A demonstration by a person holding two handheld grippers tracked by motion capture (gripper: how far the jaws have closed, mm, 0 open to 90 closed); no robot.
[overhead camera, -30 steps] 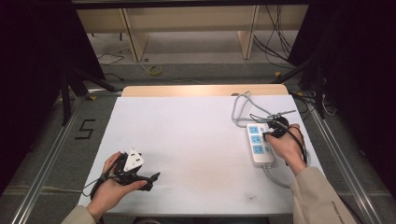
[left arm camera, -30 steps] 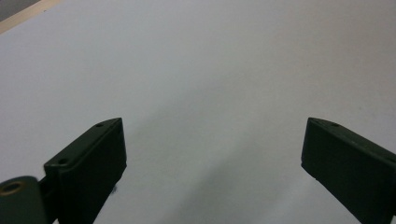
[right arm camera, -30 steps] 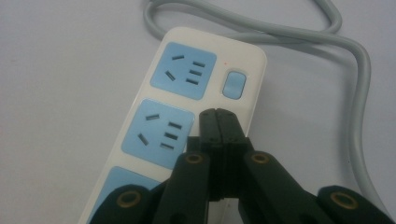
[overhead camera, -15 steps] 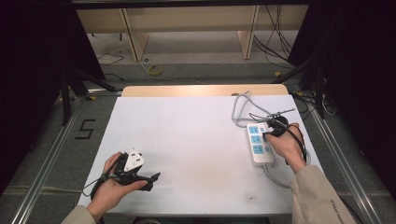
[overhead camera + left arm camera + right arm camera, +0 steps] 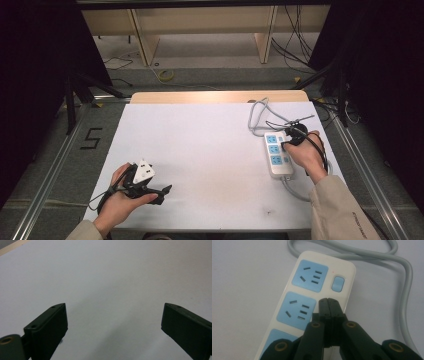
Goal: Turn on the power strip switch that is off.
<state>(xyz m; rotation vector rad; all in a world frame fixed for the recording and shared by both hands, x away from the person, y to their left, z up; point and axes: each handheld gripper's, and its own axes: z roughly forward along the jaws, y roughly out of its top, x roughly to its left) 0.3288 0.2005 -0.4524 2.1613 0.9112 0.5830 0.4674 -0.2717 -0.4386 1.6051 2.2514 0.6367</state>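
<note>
— White sheeting covers the table (image 5: pixel 210 150), with bare floor and shelf legs beyond it. Where does the power strip (image 5: pixel 276 155) lie from the tongs?

— Directly under the right gripper (image 5: pixel 291 141). In the right gripper view its jaws are pressed together with nothing between them, and the tips (image 5: pixel 328 302) hang over the strip's white body, just short of the blue rocker switch (image 5: pixel 337 283).

— Which way does the strip run?

— Its long axis runs away from the person, roughly in line with those jaws, so the switch sits just ahead of the tips and slightly to their right. The grey cord (image 5: pixel 407 290) loops off past the far end.

— And the other hand?

— The left gripper (image 5: pixel 150 187) rests well apart, across the sheet near the front edge. Its jaws stand spread wide over bare white surface, empty.

— So the right hand is the nearer one?

— By far. I judge that a short push forward and down would bring the closed tips onto the switch; whether they already touch the casing I cannot tell.
</note>
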